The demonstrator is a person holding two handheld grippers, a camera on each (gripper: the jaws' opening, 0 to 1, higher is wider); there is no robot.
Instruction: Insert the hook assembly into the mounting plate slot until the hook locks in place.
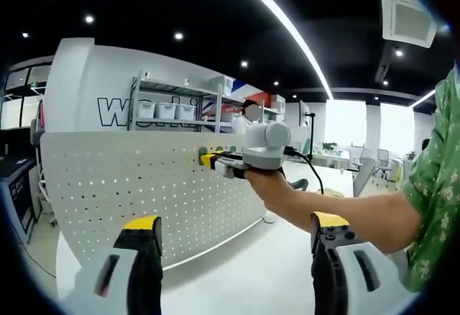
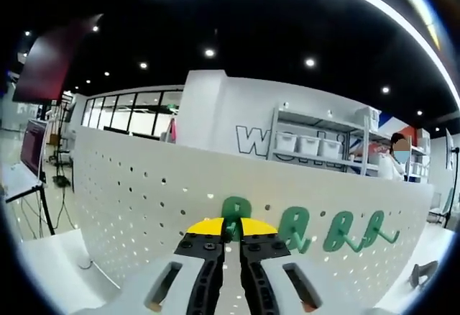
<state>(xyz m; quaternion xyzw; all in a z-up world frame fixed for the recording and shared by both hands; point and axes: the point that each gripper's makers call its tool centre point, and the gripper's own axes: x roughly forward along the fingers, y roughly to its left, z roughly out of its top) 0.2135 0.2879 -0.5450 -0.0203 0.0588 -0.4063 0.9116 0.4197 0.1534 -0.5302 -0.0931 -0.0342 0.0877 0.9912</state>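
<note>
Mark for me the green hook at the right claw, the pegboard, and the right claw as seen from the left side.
green hook (image 2: 236,213), right gripper view, on its rounded plate.
pegboard (image 2: 144,193), right gripper view, on bare perforated face.
right claw (image 1: 208,160), left gripper view, at its yellow tips.

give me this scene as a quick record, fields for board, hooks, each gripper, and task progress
board: white pegboard, upright
hooks: four green hooks in a row on the pegboard
right gripper: jaws shut on the leftmost green hook at the board
left gripper: open, holding nothing, back from the board
hand: holds the right gripper, seen in the left gripper view
progress: hook at the board; whether it is locked cannot be told
</note>
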